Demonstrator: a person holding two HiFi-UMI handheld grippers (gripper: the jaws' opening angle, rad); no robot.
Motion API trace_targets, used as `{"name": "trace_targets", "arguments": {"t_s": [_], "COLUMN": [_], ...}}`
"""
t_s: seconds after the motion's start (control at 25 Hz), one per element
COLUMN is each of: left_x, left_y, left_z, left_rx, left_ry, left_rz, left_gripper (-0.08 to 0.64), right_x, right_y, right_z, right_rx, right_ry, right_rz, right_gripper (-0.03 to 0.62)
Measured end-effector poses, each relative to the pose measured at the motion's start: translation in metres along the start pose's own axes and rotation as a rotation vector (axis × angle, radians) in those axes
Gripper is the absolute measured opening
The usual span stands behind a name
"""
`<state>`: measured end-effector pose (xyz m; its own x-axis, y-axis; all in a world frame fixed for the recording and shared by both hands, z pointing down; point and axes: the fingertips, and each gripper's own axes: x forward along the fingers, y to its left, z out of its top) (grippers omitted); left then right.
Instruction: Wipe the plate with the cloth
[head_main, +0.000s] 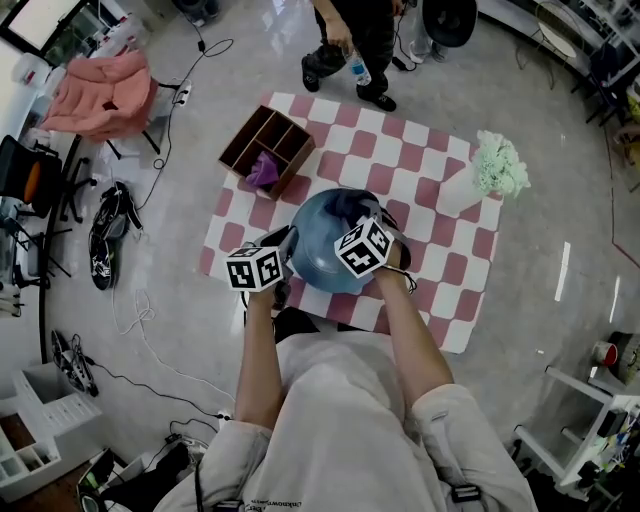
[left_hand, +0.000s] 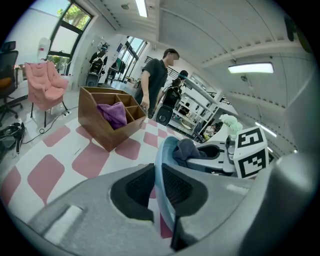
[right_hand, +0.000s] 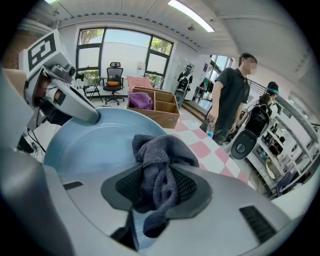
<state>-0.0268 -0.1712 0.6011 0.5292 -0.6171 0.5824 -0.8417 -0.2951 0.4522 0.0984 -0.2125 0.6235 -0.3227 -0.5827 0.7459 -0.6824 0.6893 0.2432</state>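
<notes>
**Plate clamped on the left, cloth pressed in from the right**

We see the blue plate (head_main: 318, 262) at the middle of the head view, over the pink-and-white checked tabletop (head_main: 440, 255). Our left tool (left_hand: 159, 187) grips it at about 9 o'clock, with the jaws closed narrowly on the rim, one pad on each face. Our right tool (right_hand: 157, 189) comes in from 3 o'clock. Its jaws pinch a bunched dark grey cloth (right_hand: 159, 160), and the wad lies against the plate's pale blue face.

From the plate, a wooden divided box (head_main: 268, 148) sits at 11 o'clock with a purple rag (head_main: 264, 171) in one compartment. A white vase of pale green flowers (head_main: 498, 165) stands at 2 o'clock. A person in dark clothes (head_main: 350, 40) stands at 12 o'clock, just beyond the checked edge.
</notes>
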Motion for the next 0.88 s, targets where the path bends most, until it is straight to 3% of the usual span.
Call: {"name": "trace_targets", "arguments": {"t_s": [0.44,0.88], "left_x": [0.000,0.006], "left_y": [0.007,0.011], "left_z": [-0.009,-0.011], "left_rx": [-0.009,-0.010], "left_ry": [0.018,0.045], "left_rz": [0.032,0.052], "left_gripper": [0.041,0.041], "right_x": [-0.002,-0.015], "right_y": [0.001,0.029], "right_z": [-0.042,-0.082], "right_rx": [0.024,-0.144], "right_ry": [0.062,0.145], "right_rz": [0.008,0.039], "right_gripper": [0.138,0.137]}}
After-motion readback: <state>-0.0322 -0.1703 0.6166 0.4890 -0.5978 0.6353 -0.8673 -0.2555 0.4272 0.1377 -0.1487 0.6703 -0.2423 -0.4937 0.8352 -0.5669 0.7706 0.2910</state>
